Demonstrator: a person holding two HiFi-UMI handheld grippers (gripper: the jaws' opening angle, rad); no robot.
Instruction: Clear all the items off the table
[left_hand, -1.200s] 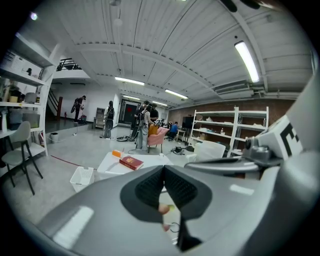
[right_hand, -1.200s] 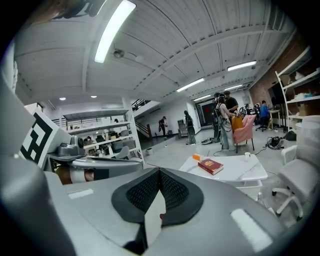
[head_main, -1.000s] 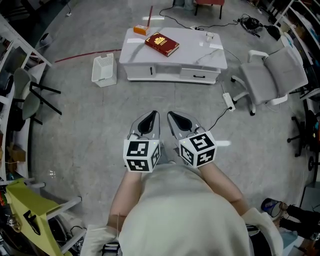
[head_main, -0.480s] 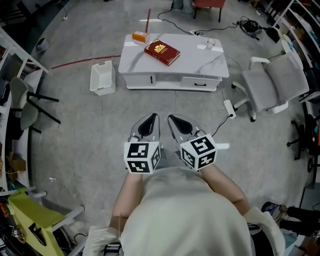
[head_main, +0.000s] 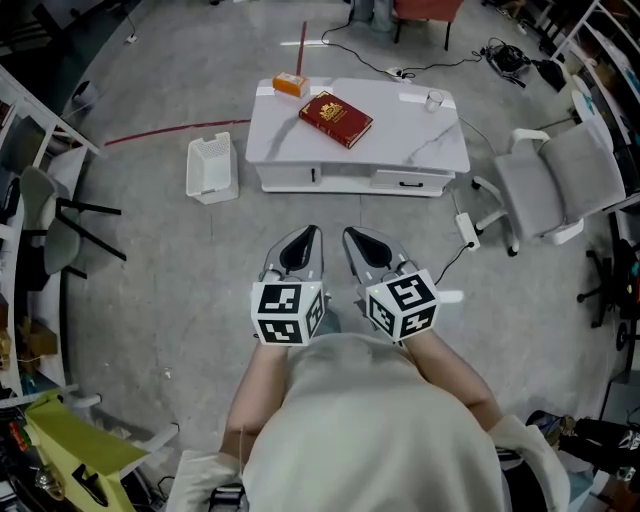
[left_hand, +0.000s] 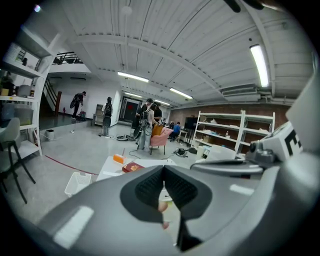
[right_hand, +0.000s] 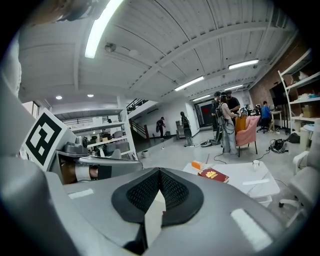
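Observation:
A low white table (head_main: 410, 135) stands on the grey floor ahead of me. On it lie a red book (head_main: 336, 119), an orange box (head_main: 291, 85) with a thin stick rising from it, and a small clear cup (head_main: 433, 100) at the right end. Both grippers hang side by side over the floor, well short of the table. My left gripper (head_main: 311, 232) is shut and empty, and so is my right gripper (head_main: 349, 234). The left gripper view shows the book (left_hand: 132, 167) and box (left_hand: 118, 159) past the closed jaws. The right gripper view shows the book (right_hand: 213, 174) and cup (right_hand: 256, 163).
A white basket (head_main: 211, 167) sits on the floor left of the table. A grey office chair (head_main: 555, 180) stands to the right, with a power strip (head_main: 467, 230) and cable on the floor near it. A dark chair (head_main: 60, 200) is at far left. People (left_hand: 147, 120) stand far behind the table.
Both grippers have moved forward together toward the table, which now sits lower and nearer in the head view. The jaws have stayed shut.

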